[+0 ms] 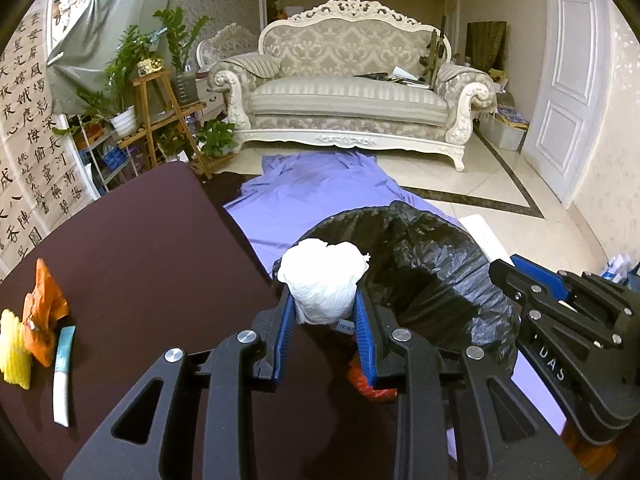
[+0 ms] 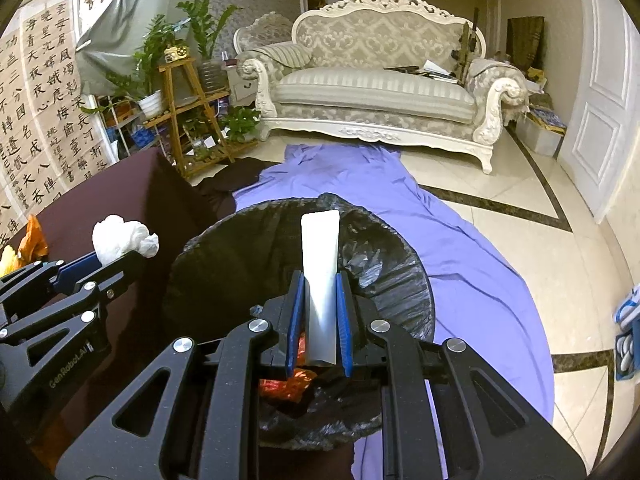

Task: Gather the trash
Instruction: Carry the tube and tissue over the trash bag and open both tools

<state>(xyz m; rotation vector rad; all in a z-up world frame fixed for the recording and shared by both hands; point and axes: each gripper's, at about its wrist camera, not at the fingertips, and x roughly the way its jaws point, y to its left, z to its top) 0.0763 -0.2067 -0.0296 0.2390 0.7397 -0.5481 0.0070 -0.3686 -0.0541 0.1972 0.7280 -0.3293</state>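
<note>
My left gripper (image 1: 325, 300) is shut on a crumpled white wad (image 1: 322, 280) at the rim of the bin with the black liner (image 1: 424, 264). The wad (image 2: 120, 240) also shows at the left of the right wrist view, in the left gripper's blue pads (image 2: 76, 266). My right gripper (image 2: 319, 280) is shut on a flat white wrapper (image 2: 320, 280) that stands over the open bin (image 2: 240, 256). Orange-red trash (image 2: 286, 386) lies at the bottom of the bin. On the dark table (image 1: 140, 248) lie an orange bag (image 1: 42, 312), a yellow foam net (image 1: 14, 352) and a white-teal wrapper (image 1: 63, 372).
A purple sheet (image 2: 460, 264) covers the floor under the bin, toward the ornate sofa (image 1: 348, 92). A wooden plant stand (image 1: 168, 120) with potted plants is at the left, a white door (image 1: 564, 92) at the right. A calligraphy scroll (image 1: 28, 148) hangs left.
</note>
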